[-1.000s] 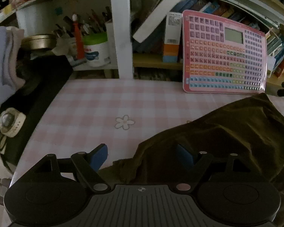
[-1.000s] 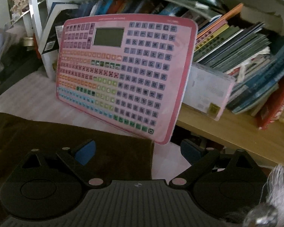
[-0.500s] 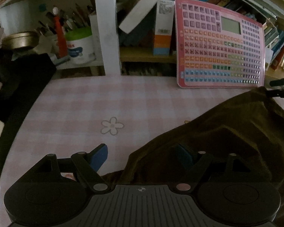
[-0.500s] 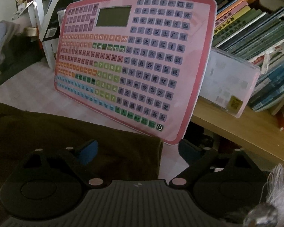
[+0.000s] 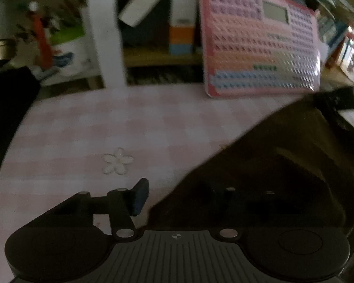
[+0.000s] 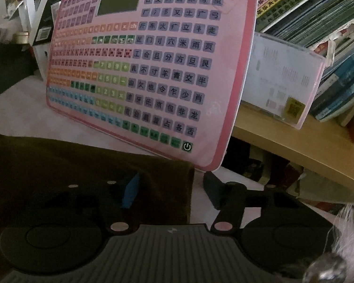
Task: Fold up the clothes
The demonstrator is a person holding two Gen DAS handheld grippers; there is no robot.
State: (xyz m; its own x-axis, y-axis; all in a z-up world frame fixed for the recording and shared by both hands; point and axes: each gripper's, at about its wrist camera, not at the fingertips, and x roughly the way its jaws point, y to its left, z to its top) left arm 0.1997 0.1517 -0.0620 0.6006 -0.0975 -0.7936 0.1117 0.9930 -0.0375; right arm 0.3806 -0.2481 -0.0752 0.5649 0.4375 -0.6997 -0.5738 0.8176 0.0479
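- Garment [image 5: 283, 165]: dark olive-brown cloth, lying on the pink checked tablecloth [image 5: 106, 122], spread over the right part of the table in the left wrist view and the lower left in the right wrist view [image 6: 82, 165].
- Left gripper [image 5: 177, 198]: low over the near edge of the cloth. Its jaws are closing; the left finger with its blue pad [image 5: 139, 198] stands over bare tablecloth, just beside the cloth's edge, while the other finger is lost against the dark fabric. The edge lies between them. Whether the pads already press on it I cannot tell; the view is blurred and dim.
- Right gripper [image 6: 170, 191]: at the far right corner of the cloth. Its jaws are closing, and the corner's edge runs between them. The blue pad [image 6: 129, 193] is over the fabric, the other finger [image 6: 212, 191] over the tablecloth, apart from the cloth's edge. Not clamped yet.
- The right gripper also shows at the right edge of the left wrist view [image 5: 337, 99], at the cloth's raised corner.
- Pink keyboard toy [image 6: 141, 66]: propped upright against the shelf behind the cloth, near its far corner.
- Flower print [image 5: 118, 160]: on the tablecloth, ahead of the left gripper.
- Books [image 6: 318, 23]: stacked on the shelf at the back.
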